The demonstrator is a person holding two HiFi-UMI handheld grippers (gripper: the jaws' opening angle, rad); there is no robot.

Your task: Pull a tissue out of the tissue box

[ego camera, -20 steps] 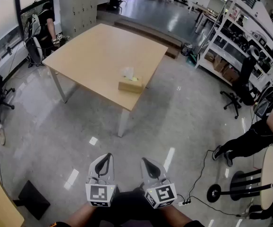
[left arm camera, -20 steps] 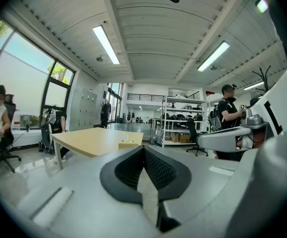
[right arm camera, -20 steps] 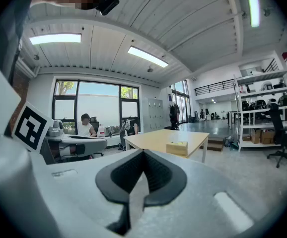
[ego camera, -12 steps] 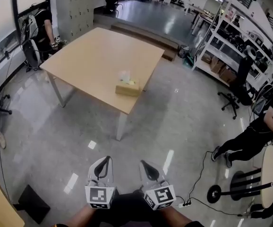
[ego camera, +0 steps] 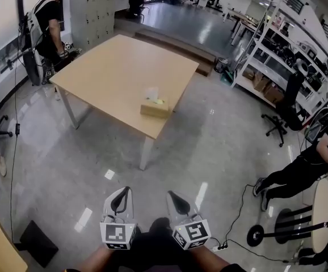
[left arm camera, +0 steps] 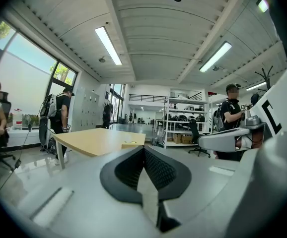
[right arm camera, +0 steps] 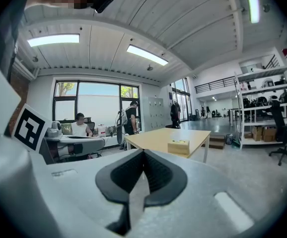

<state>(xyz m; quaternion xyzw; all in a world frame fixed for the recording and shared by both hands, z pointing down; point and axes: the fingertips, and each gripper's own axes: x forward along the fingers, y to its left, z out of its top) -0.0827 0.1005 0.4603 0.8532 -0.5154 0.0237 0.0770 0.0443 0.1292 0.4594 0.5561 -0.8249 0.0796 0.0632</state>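
Observation:
A tan tissue box (ego camera: 155,107) with a white tissue sticking out of its top sits near the front right corner of a light wooden table (ego camera: 113,72). It also shows in the right gripper view as the box (right arm camera: 179,147), and small in the left gripper view as the box (left arm camera: 130,144). Both grippers are held low and close to my body, far short of the table. My left gripper (ego camera: 122,194) and right gripper (ego camera: 175,196) are shut with nothing between the jaws; the tips meet in both gripper views.
Glossy grey floor lies between me and the table. A person (ego camera: 46,21) stands at the table's far left. Metal shelving (ego camera: 283,50) lines the right, with an office chair (ego camera: 286,109) and a crouching person (ego camera: 306,163). A cable (ego camera: 238,208) runs across the floor at right.
The view has shifted slightly toward the table. The person at far left has stood up straighter. Both grippers keep their place, shut.

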